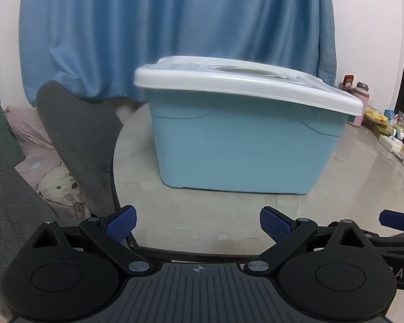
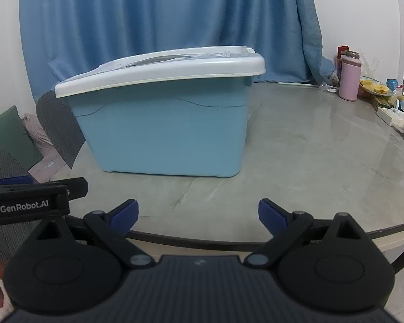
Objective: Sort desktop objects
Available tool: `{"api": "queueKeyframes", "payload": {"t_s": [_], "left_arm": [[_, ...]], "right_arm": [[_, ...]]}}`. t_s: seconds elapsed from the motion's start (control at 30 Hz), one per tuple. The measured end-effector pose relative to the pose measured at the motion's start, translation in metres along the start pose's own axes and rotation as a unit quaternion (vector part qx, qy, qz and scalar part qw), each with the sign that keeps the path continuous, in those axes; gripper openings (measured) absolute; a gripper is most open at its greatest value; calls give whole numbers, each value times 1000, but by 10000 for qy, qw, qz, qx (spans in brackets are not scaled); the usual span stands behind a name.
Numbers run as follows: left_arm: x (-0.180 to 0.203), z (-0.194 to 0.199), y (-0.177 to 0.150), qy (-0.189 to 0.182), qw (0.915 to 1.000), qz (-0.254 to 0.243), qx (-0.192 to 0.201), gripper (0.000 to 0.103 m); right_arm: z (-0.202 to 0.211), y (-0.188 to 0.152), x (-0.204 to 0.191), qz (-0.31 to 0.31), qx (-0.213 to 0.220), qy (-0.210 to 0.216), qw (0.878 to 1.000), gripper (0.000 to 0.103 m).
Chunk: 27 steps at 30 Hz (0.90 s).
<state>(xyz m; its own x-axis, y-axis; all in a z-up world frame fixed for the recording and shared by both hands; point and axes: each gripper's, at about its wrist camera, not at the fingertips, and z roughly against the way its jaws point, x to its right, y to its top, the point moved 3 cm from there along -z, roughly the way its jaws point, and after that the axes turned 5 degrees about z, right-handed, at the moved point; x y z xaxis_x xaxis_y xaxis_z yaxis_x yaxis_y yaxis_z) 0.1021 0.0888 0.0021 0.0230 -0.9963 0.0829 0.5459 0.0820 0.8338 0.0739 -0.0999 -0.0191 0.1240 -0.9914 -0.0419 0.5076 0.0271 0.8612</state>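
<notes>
A light blue storage bin [image 1: 237,148] with a white lid [image 1: 245,88] stands shut on the round grey table [image 1: 202,215]. It also shows in the right wrist view [image 2: 164,134], with its lid [image 2: 161,72] on. My left gripper [image 1: 198,222] is open and empty at the table's near edge, short of the bin. My right gripper [image 2: 198,215] is open and empty at the near edge, to the right of the left one. The left gripper's side [image 2: 32,196] shows in the right wrist view.
A pink bottle [image 2: 349,79], a plate of yellow food [image 2: 374,86] and several small bottles and boxes [image 2: 401,118] crowd the table's far right. A blue curtain [image 2: 161,13] hangs behind. A grey chair back [image 1: 75,140] and a sofa with cushions stand left of the table.
</notes>
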Motion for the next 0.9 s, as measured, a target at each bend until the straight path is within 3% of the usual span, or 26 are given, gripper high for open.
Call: {"api": "queueKeyframes", "payload": {"t_s": [0.67, 0.9], "left_arm": [[-2, -4, 2, -11, 10000, 15, -11, 100], [1, 0, 3, 58, 9997, -206, 105, 99]], "right_arm": [[-4, 4, -6, 32, -5, 44, 10000, 96], [-5, 4, -8, 36, -37, 40, 10000, 96]]}}
